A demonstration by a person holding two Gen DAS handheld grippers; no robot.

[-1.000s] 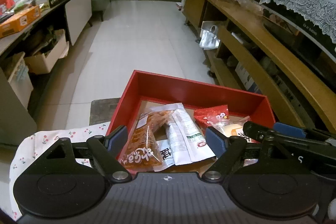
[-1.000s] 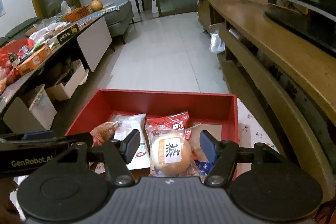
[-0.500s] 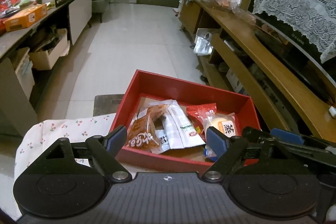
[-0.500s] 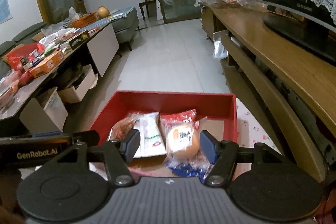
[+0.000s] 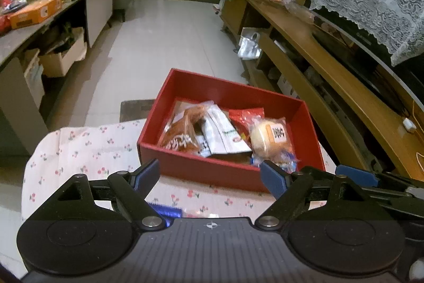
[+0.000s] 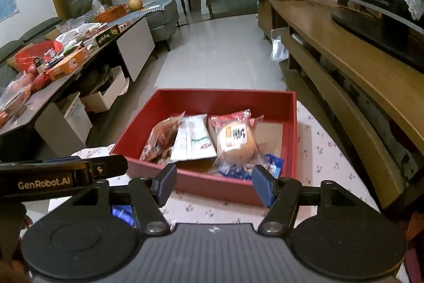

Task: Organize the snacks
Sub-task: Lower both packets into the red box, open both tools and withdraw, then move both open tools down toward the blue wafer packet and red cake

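Observation:
A red box (image 5: 201,169) (image 6: 291,123) sits on a cherry-print cloth (image 5: 87,150) (image 6: 326,150). It holds a brown snack pack (image 5: 182,131) (image 6: 161,137), a white packet (image 5: 225,131) (image 6: 193,139), a red packet (image 5: 243,116) and a wrapped bun (image 5: 270,137) (image 6: 235,139). My left gripper (image 5: 210,177) hangs open in front of the box's near wall, nothing between its fingers. My right gripper (image 6: 213,183) is open too, just short of the same wall. A blue wrapper (image 5: 164,211) (image 6: 122,214) lies on the cloth under the grippers.
A long wooden TV bench (image 5: 331,49) (image 6: 357,70) runs along the right. A cluttered low table (image 5: 34,15) (image 6: 66,62) with boxes and snacks stands on the left. Tiled floor (image 5: 164,31) stretches ahead beyond the cloth's edge.
Both grippers have drawn back from above the box's contents; the box's near wall and the cloth in front of it now show. Nothing was picked up.

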